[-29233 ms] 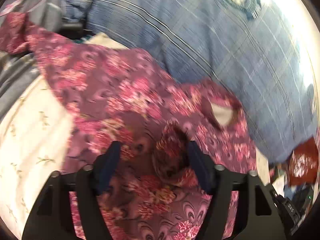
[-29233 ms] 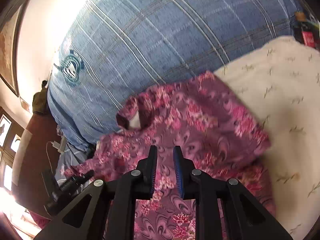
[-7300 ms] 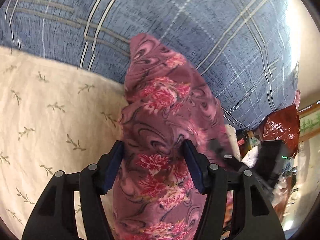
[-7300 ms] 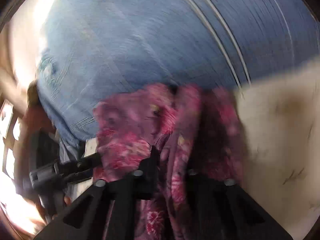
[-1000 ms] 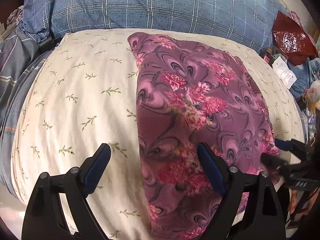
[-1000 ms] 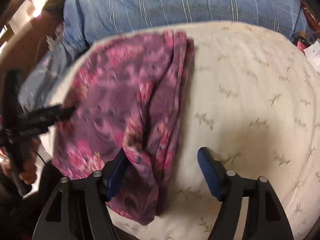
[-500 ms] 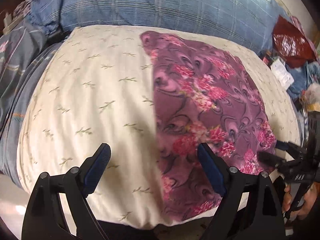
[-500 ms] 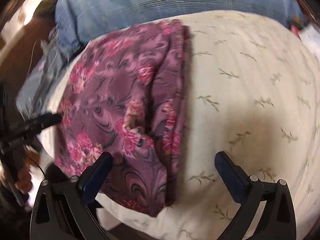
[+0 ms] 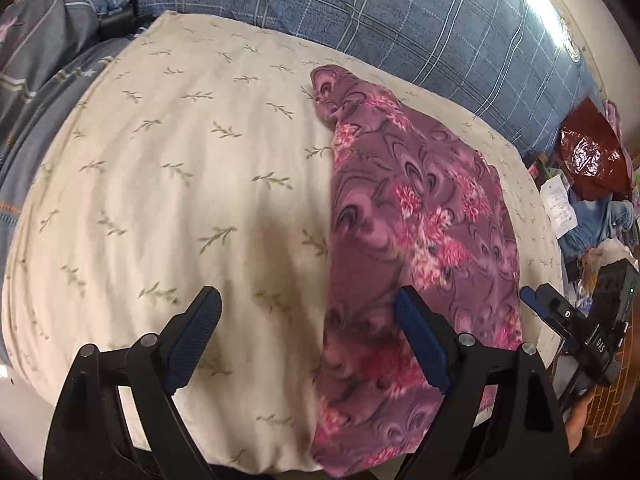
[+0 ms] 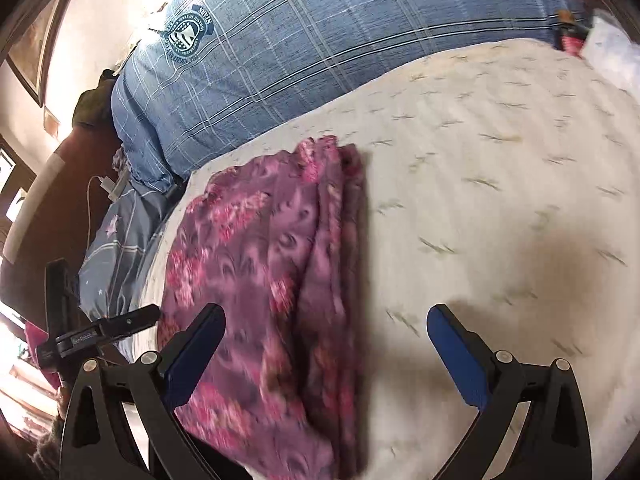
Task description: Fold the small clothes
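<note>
Your folded garment (image 9: 420, 240) lay lengthwise, near to far; your left gripper (image 9: 308, 340) and right gripper (image 10: 326, 352) both gaped empty above its near end.

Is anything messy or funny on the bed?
Mostly tidy. The folded purple cloth lies flat on the cream pillow, but its near end droops over the pillow's front edge, and its far corner is bunched into a little lump. Both claws are open and hold nothing.
</note>
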